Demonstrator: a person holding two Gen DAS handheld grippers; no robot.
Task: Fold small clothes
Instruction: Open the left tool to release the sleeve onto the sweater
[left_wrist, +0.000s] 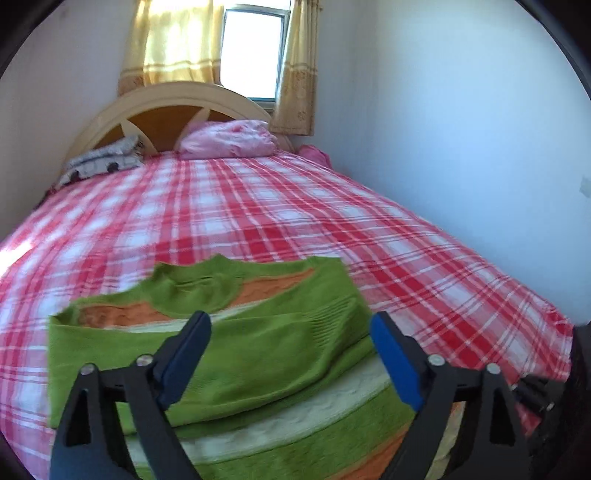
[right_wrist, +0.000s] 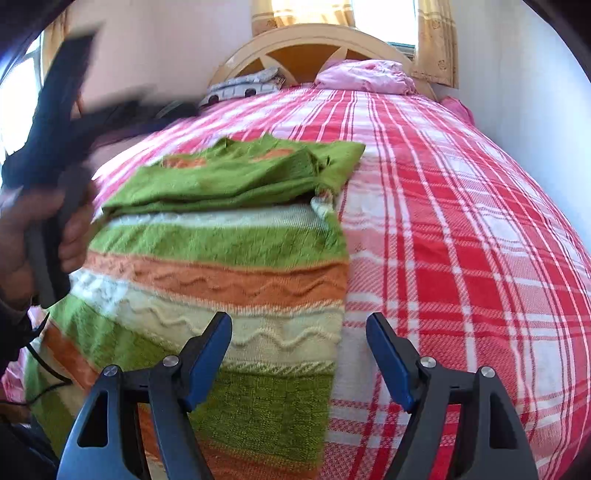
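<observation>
A small knitted sweater (right_wrist: 236, 258) with green, orange and cream stripes lies on the red plaid bed (right_wrist: 461, 240). Its green sleeves are folded across the chest near the collar (right_wrist: 243, 173). It also shows in the left wrist view (left_wrist: 258, 354). My left gripper (left_wrist: 291, 321) is open and empty just above the folded sleeves. In the right wrist view the left gripper (right_wrist: 59, 110) appears blurred at the left, held in a hand. My right gripper (right_wrist: 299, 325) is open and empty over the sweater's lower right edge.
A pink pillow (left_wrist: 229, 138) and a folded grey patterned cloth (left_wrist: 103, 158) lie at the wooden headboard (left_wrist: 166, 99). A white wall (left_wrist: 461, 129) runs along the bed's right side. A curtained window (left_wrist: 255, 48) is behind the headboard.
</observation>
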